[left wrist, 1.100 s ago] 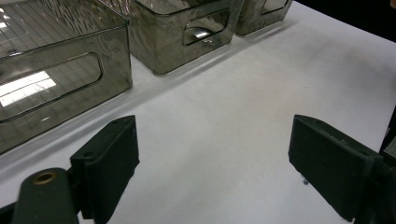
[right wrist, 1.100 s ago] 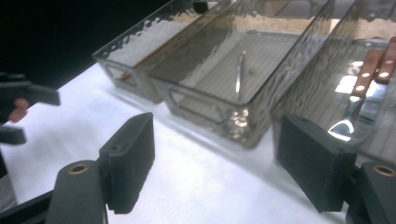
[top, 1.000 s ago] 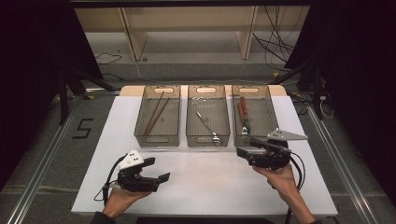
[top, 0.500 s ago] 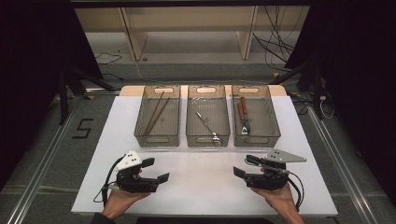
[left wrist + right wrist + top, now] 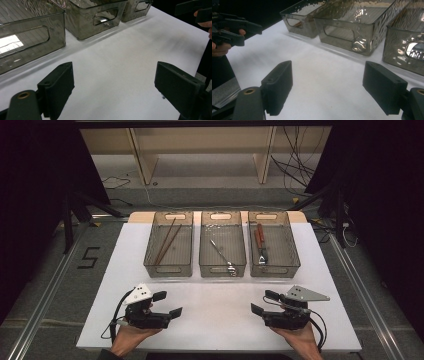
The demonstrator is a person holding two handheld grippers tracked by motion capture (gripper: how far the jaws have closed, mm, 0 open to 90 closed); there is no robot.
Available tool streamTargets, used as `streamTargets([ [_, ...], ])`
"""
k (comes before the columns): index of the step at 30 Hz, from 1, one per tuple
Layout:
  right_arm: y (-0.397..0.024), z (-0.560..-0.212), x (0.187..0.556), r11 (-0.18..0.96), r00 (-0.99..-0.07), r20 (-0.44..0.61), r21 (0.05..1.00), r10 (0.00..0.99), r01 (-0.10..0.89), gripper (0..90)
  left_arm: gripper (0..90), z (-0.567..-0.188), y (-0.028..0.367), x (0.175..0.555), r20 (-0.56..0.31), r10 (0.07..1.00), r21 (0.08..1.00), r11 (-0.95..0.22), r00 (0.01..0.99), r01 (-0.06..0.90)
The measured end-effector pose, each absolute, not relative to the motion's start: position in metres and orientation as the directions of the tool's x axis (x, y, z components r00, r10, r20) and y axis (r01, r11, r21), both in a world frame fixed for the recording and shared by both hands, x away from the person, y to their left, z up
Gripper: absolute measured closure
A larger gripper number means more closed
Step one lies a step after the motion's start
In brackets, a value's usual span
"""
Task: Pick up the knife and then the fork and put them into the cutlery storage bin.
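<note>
Chopsticks (image 5: 167, 241), tongs (image 5: 221, 256) and pliers (image 5: 260, 244) are sorted into bins — nothing is held; left gripper (image 5: 167, 304) and right gripper (image 5: 263, 302) are spread.

Lab recording bay: my white tabletop (image 5: 220, 320) ringed by black curtains (image 5: 35, 195), loose cables (image 5: 295, 170), floor marked "5" (image 5: 89, 257).
</note>
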State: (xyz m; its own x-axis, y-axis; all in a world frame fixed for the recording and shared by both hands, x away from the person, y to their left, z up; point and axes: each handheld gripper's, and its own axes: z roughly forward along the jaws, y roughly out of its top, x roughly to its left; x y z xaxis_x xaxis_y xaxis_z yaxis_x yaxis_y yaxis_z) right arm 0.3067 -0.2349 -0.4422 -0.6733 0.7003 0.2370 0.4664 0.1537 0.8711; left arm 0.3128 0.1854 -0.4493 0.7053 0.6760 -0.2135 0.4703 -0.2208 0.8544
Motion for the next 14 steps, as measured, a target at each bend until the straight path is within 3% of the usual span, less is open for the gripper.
streamTargets([
  [14,-0.2373,-0.4402,0.3067,0.139,-0.671,0.233,0.881,0.703,0.451,23.9,15.5,-0.4497,0.1862,0.3134,-0.211,0.678,0.856,-0.219,0.704,0.468],
])
